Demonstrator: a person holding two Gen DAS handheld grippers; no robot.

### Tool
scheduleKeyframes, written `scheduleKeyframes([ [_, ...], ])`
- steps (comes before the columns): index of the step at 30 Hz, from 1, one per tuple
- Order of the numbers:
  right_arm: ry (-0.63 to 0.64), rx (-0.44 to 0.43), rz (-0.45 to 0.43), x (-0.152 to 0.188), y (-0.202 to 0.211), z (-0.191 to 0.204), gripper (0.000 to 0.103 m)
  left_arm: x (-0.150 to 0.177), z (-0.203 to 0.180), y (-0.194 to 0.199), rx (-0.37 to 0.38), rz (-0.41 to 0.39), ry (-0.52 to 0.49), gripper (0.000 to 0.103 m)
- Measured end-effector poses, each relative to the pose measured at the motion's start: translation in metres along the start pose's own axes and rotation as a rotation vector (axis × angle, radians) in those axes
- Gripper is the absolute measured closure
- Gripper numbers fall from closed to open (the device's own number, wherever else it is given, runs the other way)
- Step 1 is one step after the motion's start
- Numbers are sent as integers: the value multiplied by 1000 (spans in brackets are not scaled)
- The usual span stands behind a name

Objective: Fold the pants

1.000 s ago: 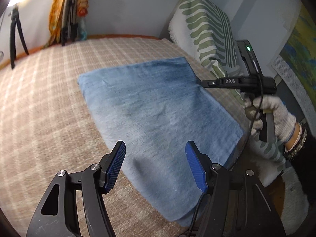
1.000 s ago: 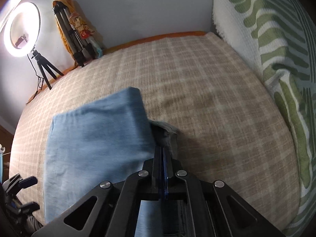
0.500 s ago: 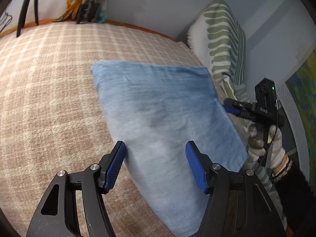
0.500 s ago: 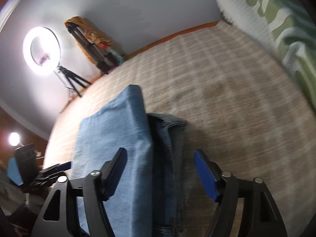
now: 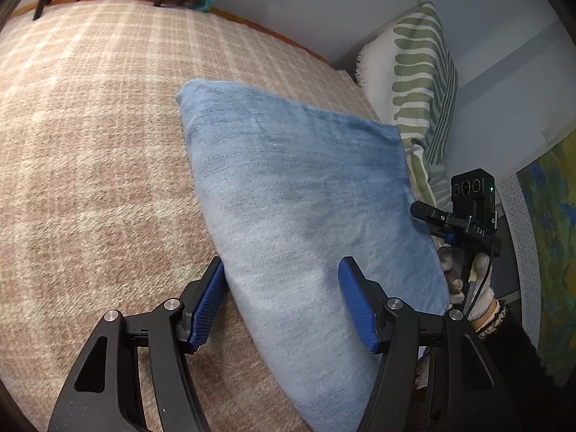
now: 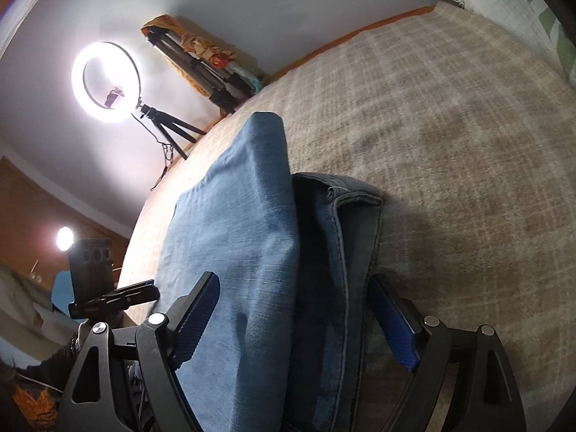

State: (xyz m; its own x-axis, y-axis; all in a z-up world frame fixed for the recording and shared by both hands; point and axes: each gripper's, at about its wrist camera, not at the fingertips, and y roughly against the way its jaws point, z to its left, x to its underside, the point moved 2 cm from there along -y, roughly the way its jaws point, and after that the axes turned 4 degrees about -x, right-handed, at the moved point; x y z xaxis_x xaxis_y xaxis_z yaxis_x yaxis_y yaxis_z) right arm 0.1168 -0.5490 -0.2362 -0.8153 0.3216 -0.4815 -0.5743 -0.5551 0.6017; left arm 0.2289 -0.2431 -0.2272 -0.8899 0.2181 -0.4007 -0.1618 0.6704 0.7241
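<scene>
The pants [image 5: 306, 208] are seen lying on the bed [image 5: 90, 144], on its checked cover, already brought down to a compact blue denim rectangle w/ several layers stacked; the pile sits near the bed's edge, just beside a green-striped pillow [image 5: 421, 82]. In the right wrist view the layering is shown: a top fold over a darker seamed part [image 6: 345, 237] which sticks out a bit to one side, so edges are not fully flush. The left claw [image 5: 280, 306] is held wide open, nothing gripped; its pads are placed either side of the near corner of the pile, above or at the cloth, contact cannot be told. The right claw [image 6: 295, 324] is likewise spread wide, straddling the stack's end w/o pinching it. Judged from this: folding is mostly done, approx. final shape reached; what may be left is a last fold in half or only squaring-up of the protruding layer and smoothing; whether another fold is intended cannot be told.
</scene>
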Motion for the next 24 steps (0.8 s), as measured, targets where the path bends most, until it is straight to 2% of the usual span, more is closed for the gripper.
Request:
scheduleKeyframes([
  [7, 14, -48, -6, 1, -4, 1, 16, -6, -4, -8, 20, -11, -5, 40],
  [10, 41, -50, 16, 2, -14, 8, 25, -10, -6, -13, 45, -4, 19, 39],
  [13, 77, 6, 11, 3, -21, 18, 31, -15, -6, -17, 73, 21, 43, 40],
  [16, 88, 55, 5, 4, -22, 25, 44, -16, -6, -19, 59, 26, 44, 51],
  [18, 87, 84, -14, 4, -18, 28, 55, -16, -6, -19, 43, 17, 38, 52],
  [20, 98, 121, -33, 4, -14, 34, 65, -14, -9, -19, 19, 2, 23, 59],
  [24, 150, 201, -47, 3, -10, 51, 75, -15, -21, -16, -19, -35, -33, 73],
])
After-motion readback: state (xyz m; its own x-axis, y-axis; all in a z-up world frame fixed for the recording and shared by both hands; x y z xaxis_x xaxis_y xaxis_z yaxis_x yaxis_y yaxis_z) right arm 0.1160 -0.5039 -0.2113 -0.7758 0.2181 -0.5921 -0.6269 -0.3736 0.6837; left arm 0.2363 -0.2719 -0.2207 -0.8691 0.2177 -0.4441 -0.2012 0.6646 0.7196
